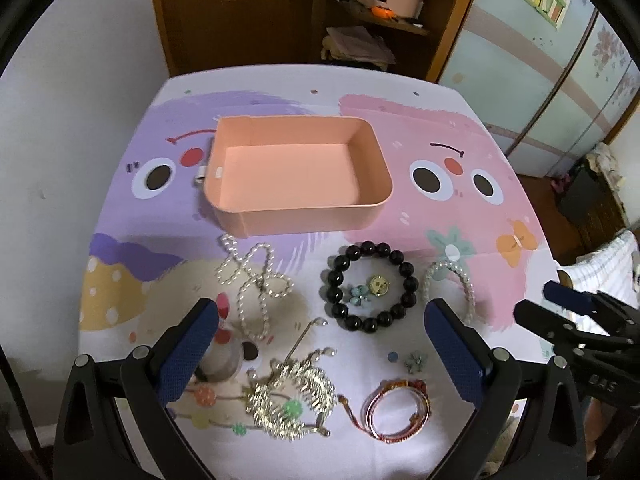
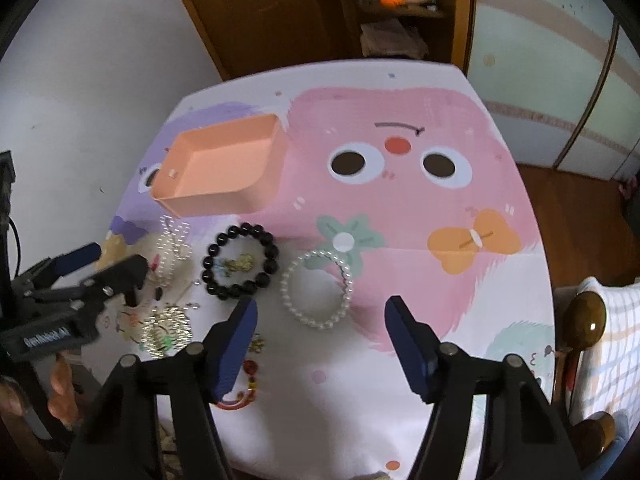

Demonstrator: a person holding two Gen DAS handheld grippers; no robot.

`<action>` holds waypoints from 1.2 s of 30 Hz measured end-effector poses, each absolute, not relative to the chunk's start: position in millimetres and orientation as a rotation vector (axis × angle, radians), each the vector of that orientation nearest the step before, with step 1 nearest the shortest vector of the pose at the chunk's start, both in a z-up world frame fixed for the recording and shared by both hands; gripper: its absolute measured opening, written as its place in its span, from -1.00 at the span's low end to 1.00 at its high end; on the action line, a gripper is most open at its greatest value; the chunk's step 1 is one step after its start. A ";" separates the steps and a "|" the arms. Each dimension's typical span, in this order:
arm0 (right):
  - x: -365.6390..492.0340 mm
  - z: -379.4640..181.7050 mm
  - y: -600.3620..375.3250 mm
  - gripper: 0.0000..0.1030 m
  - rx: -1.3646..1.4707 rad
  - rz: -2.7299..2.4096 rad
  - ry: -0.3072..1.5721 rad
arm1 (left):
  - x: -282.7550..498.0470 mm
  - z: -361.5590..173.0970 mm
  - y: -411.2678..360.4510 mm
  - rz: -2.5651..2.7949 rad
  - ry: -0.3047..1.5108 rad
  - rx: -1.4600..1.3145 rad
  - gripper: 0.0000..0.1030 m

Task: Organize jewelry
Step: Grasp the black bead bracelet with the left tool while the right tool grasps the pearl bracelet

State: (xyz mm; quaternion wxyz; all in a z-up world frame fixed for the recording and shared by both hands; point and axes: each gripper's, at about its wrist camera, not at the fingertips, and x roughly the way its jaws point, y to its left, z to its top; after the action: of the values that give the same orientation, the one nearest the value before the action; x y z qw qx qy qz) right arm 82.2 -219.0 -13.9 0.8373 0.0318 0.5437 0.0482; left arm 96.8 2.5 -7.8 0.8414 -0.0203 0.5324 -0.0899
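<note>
An empty pink box [image 1: 296, 168] stands on the cartoon tablecloth; it also shows in the right wrist view [image 2: 224, 168]. In front of it lie a pearl necklace [image 1: 254, 280], a black bead bracelet [image 1: 370, 286] around small charms, a pearl bracelet [image 2: 318, 288], a gold comb brooch [image 1: 290, 400] and a red-gold bangle [image 1: 398, 410]. My left gripper [image 1: 320, 332] is open and empty above the brooch and bangle. My right gripper [image 2: 320, 328] is open and empty just before the pearl bracelet.
A small teal flower charm [image 1: 416, 361] lies near the bangle. A wooden cabinet [image 1: 304, 12] stands behind the table. A chair with a checked cushion [image 2: 600, 344] stands at the right. The table's far right part [image 2: 440, 184] holds only the cloth print.
</note>
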 end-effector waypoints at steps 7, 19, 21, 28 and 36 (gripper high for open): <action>103.5 -54.7 -232.8 0.20 0.066 0.075 1.238 | 128.1 -34.5 -3.4 -0.225 1.169 0.064 0.92; 126.5 -94.0 -231.5 -0.09 0.029 0.075 1.338 | 163.8 -73.4 -23.7 -0.333 1.306 0.099 0.40; 128.6 -95.5 -229.8 -0.20 0.009 0.076 1.333 | 166.8 -79.4 -29.5 -0.344 1.327 0.121 0.22; 134.9 -98.0 -220.2 -0.30 -0.047 0.081 1.320 | 179.8 -99.5 -42.1 -0.347 1.403 0.164 0.01; 128.9 -96.6 -213.2 -0.54 -0.130 0.081 1.307 | 188.3 -109.0 -69.2 -0.318 1.425 0.275 -0.07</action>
State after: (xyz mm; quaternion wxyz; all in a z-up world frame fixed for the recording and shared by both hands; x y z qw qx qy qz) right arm 128.9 -213.2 -96.6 0.7913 -0.0606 0.6073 0.0376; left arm 188.3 -69.2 -109.0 0.7365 0.1253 0.6487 -0.1448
